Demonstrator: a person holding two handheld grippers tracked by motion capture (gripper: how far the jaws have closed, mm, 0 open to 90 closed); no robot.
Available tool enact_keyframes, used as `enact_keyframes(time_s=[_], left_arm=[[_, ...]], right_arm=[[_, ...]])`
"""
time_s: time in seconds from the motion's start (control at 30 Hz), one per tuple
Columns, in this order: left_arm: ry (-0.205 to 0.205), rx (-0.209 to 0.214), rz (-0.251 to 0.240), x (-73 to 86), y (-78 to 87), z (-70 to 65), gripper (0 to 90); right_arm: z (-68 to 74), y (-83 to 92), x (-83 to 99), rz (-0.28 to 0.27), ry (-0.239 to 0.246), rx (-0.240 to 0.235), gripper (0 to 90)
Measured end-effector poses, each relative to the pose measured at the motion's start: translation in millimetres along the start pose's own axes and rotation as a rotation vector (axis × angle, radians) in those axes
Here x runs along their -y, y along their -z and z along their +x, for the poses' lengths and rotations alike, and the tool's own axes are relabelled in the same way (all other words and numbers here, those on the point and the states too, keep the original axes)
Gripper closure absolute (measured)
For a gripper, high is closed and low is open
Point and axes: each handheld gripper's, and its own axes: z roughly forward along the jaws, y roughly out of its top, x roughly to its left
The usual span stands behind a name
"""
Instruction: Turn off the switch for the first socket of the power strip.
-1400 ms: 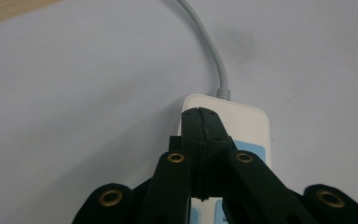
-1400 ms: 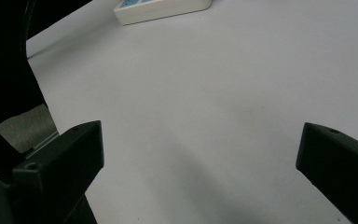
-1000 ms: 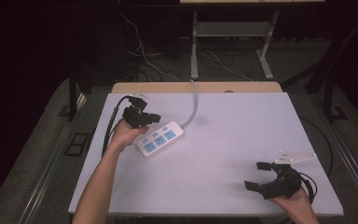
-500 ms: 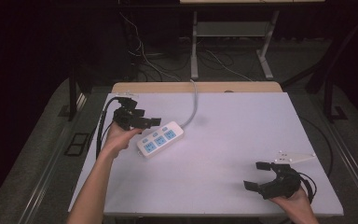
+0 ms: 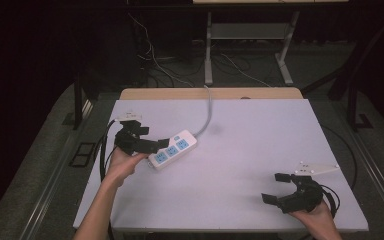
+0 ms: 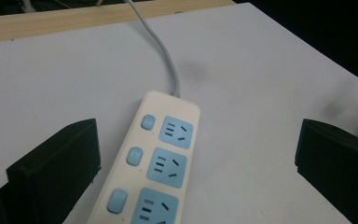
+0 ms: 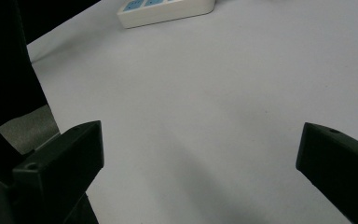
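- The white power strip [image 5: 173, 149] lies on the white bench [image 5: 240, 150], left of its middle, its grey cord [image 5: 207, 112] running to the far edge.
- It carries three blue sockets [image 6: 171, 166] and three blue buttons [image 6: 134, 156]; no readable writing or brand shows.
- The left hand-held gripper [image 5: 152, 142] has just been opening; its jaws stand wide, released, straddling the strip's near end without touching.
- The right hand-held gripper [image 5: 278, 188] sits released, well apart near the bench's near right corner.
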Motion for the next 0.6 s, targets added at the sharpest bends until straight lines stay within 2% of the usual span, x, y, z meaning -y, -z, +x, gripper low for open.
enact_keyframes(time_s=[0.17, 0.6], left_arm=[[-0.021, 0.001, -0.013, 13.9, 5.2, -7.6, 0.0], [-0.024, 0.046, -0.05, 41.3, 12.8, -19.9, 0.0]], right_arm=[[0.2, 0.1, -0.1, -0.002, 0.0, 0.001, 0.5], [0.5, -0.2, -0.1, 0.0, 0.001, 0.002, 0.5]])
